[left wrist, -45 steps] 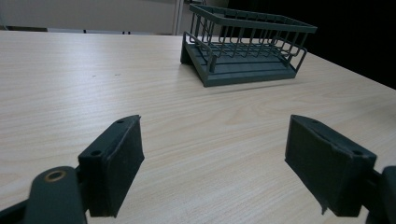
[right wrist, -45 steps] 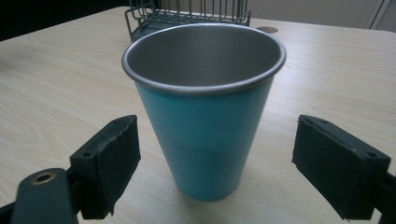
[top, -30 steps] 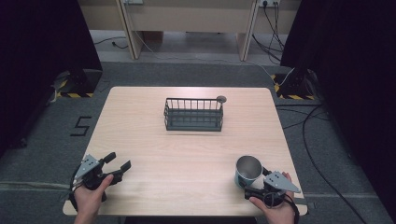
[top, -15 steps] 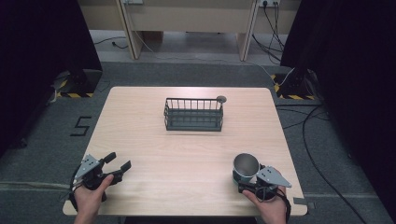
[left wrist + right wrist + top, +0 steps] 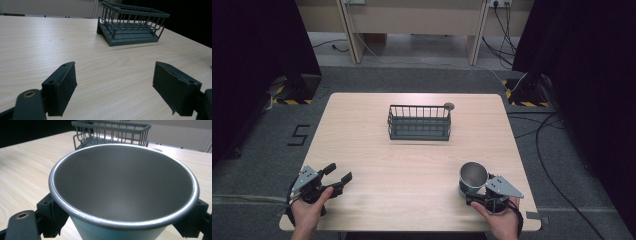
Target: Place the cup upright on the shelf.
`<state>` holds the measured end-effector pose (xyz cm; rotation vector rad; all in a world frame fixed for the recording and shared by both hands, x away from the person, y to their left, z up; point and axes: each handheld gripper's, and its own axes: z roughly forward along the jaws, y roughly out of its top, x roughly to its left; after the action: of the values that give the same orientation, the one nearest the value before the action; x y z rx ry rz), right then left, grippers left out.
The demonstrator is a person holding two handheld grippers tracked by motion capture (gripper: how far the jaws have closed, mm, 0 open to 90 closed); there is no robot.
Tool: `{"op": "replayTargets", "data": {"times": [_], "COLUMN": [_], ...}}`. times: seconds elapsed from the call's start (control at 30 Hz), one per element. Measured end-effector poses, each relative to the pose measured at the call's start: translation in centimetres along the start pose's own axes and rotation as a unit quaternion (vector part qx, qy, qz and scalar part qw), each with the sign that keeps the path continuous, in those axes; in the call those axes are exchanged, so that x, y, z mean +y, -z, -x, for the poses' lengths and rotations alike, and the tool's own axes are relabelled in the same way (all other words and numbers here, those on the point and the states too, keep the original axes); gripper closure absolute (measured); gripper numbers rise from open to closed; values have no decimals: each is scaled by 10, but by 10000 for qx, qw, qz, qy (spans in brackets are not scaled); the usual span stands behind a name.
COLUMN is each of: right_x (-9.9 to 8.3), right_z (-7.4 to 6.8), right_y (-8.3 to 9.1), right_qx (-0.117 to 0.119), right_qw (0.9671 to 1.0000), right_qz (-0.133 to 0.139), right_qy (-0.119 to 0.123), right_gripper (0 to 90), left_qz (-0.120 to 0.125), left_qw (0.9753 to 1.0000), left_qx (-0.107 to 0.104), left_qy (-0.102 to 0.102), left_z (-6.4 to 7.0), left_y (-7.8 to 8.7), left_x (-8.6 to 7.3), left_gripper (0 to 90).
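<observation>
The right gripper [image 5: 476, 192] sits at the near right corner of the table [image 5: 412, 160], its two black jaws set on either side of a metal cup [image 5: 473, 177] just below the rim; in the right gripper view the cup [image 5: 123, 185] stands upright and empty, its open mouth facing up, with a pale teal outer wall showing under the steel lip. The jaws look pressed against the wall, so the cup appears to be grasped, though it seems not yet lifted clear of the wood. The left gripper [image 5: 337, 176] rests low near the front left edge with its jaws spread wide and nothing between them, and the table shows bare between its pads [image 5: 62, 87]. The wire basket [image 5: 419, 122] stands well apart at the middle of the far half, so it is a likely place for the cup. To do this step well, the grip should stay firm and level, since a smooth tapered wall can slip downward under a loose hold. Lifting straight up before travelling would keep the base from dragging, and the cup should come in above the basket's rail rather than against it.
</observation>
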<state>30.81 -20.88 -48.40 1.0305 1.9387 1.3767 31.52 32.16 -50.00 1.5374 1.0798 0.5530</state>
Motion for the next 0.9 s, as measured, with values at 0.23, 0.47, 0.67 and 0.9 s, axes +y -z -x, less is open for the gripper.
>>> {"op": "replayTargets", "data": {"times": [0.23, 0.47, 0.67, 0.9], "right_x": [8, 18, 24, 36], "right_z": [3, 6, 6, 8], "right_y": [-1, -2, -4, -7], "right_qx": [-53, -99, -115, -203], "right_qw": [9998, 9995, 9993, 9984], "right_qz": [167, 287, 356, 526], "right_qy": [-54, -51, -24, 11], "right_gripper": [157, 157, 157, 157], "left_qz": [8, 5, 16, 22], "left_qw": [10000, 10000, 10000, 10000], "left_qx": [4, -6, -1, -2], "left_qy": [14, 3, 15, 16], "left_z": [0, 0, 0, -1], "left_y": [0, 0, 0, 0], "left_x": [0, 0, 0, 0], "left_gripper": [184, 183, 183, 183]}}
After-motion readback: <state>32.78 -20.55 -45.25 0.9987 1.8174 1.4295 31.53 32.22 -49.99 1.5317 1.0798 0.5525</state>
